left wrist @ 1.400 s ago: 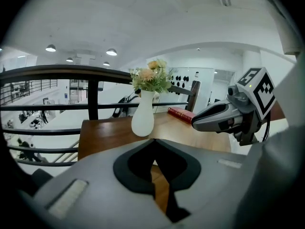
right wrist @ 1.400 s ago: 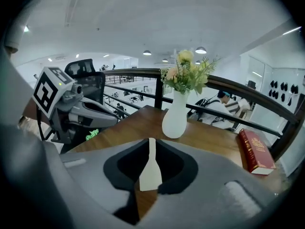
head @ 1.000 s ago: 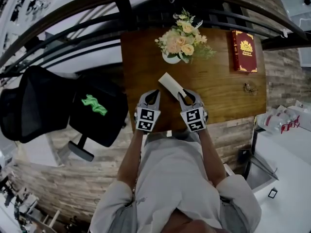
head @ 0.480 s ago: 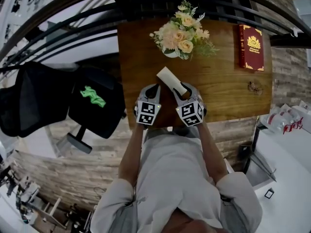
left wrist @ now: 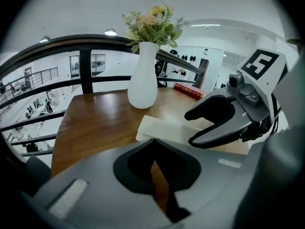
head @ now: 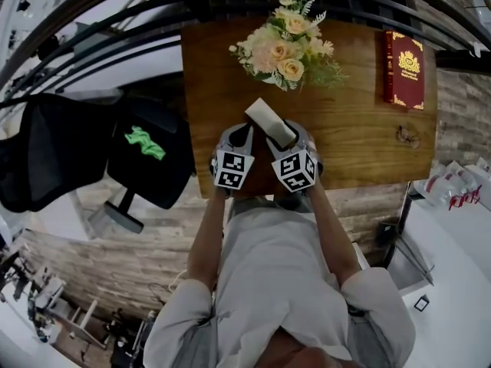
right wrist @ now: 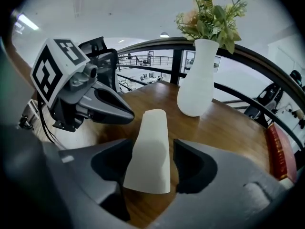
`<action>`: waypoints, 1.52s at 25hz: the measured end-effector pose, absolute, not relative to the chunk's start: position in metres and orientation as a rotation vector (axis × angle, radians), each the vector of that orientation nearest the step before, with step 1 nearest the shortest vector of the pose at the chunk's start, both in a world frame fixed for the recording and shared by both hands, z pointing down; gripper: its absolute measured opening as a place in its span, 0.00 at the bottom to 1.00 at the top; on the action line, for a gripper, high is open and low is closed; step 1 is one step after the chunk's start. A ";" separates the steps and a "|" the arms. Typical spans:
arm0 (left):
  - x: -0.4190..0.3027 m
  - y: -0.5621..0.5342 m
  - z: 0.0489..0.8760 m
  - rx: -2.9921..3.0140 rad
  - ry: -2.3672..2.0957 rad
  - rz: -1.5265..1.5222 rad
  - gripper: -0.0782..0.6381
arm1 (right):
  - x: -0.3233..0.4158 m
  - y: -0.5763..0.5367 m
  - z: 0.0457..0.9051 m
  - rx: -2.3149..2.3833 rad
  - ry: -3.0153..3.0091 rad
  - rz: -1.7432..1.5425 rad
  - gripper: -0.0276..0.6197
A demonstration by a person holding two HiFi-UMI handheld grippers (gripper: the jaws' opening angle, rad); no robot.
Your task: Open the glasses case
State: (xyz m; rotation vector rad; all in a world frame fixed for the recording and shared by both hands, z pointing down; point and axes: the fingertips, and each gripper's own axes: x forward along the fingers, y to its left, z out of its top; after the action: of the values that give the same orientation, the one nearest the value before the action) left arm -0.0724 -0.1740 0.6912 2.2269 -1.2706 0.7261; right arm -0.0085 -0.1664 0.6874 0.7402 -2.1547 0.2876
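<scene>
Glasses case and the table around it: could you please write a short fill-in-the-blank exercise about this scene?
1. The flowers stand in a white ____.
2. The book at the far right corner of the table is ____.
3. The glasses case sits between the jaws of the ____ gripper.

Missing words: vase; red; right.

Note: the jaws of the right gripper are opening, with the case between them.
</scene>
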 end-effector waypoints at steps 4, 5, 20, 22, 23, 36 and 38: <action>-0.071 -0.176 0.696 2.218 -1.272 0.738 0.14 | -0.010 -0.166 0.696 0.708 -2.142 0.292 0.49; -0.071 -0.176 0.697 2.215 -1.271 0.742 0.14 | -0.011 -0.166 0.698 0.699 -2.138 0.293 0.50; -0.065 -0.182 0.704 2.218 -1.252 0.761 0.14 | -0.018 -0.165 0.713 0.631 -2.128 0.332 0.51; -0.064 -0.183 0.705 2.223 -1.249 0.762 0.14 | -0.018 -0.165 0.712 0.624 -2.146 0.360 0.51; -0.064 -0.184 0.706 2.225 -1.247 0.764 0.14 | -0.018 -0.166 0.711 0.620 -2.153 0.370 0.51; -0.061 -0.185 0.711 2.224 -1.216 0.759 0.14 | -0.017 -0.165 0.707 0.631 -2.145 0.344 0.50; -0.061 -0.185 0.711 2.224 -1.217 0.758 0.14 | -0.016 -0.164 0.704 0.635 -2.149 0.339 0.47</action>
State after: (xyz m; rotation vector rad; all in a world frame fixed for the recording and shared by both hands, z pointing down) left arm -0.0613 -0.1855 0.7105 2.2235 -1.2174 0.7584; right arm -0.0157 -0.1642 0.7042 0.6351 -2.1490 0.3392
